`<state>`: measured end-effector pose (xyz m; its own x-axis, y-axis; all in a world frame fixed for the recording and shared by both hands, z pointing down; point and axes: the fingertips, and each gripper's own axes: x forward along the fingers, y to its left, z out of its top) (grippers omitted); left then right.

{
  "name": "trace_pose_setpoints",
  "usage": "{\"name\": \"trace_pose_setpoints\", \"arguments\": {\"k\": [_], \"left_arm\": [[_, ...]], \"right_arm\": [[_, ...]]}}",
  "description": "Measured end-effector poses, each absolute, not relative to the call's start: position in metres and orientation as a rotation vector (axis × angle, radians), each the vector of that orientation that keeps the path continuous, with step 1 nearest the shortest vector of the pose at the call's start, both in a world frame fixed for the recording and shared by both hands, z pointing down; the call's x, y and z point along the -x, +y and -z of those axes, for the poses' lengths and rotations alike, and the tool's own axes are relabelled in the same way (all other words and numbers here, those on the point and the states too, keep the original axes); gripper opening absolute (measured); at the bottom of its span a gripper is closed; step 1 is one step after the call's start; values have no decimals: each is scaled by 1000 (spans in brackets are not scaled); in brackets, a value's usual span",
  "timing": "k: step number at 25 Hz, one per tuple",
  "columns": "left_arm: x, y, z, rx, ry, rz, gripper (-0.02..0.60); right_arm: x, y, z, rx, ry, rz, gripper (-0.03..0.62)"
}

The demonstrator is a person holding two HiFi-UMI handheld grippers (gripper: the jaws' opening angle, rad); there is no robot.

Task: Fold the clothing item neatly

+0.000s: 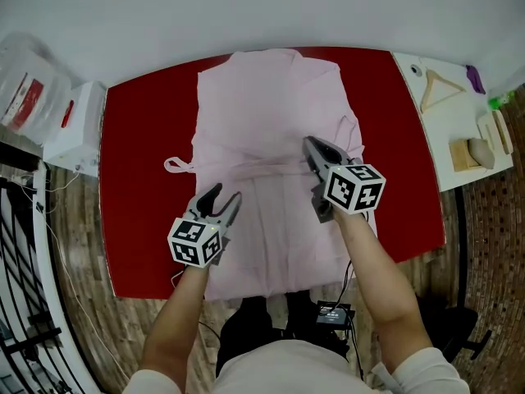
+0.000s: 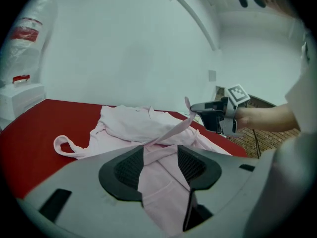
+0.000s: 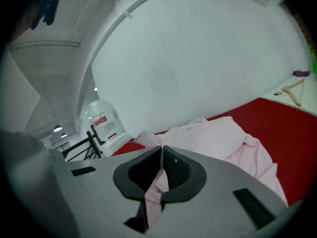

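Pink belt (image 2: 173, 129) sat pinched in our right gripper (image 1: 312, 144); left gripper (image 1: 225, 194) hung spread; we judged a taut, untwisted pull best.

Plastic bag (image 1: 29, 89): a red-and-white label is showing on it, but the print is coming through too small to read.
White box (image 1: 74, 125): a red patch is showing, with no letters resolving.
Left marker cube (image 1: 195, 242): black-and-white squares only.
Right marker cube (image 1: 354, 187): the same, no digits.
Readable text: nothing is reading out anywhere.
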<state>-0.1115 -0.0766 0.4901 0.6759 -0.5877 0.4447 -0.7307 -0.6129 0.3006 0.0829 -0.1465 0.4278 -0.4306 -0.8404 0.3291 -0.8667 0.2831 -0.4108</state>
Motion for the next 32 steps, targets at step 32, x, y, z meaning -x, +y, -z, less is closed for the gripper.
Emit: {"name": "trace_pose_setpoints", "arguments": {"k": [32], "left_arm": [[76, -49, -519, -2369, -913, -466, 204]], "right_arm": [[-232, -129, -556, -1793, -1955, -943, 83]]}}
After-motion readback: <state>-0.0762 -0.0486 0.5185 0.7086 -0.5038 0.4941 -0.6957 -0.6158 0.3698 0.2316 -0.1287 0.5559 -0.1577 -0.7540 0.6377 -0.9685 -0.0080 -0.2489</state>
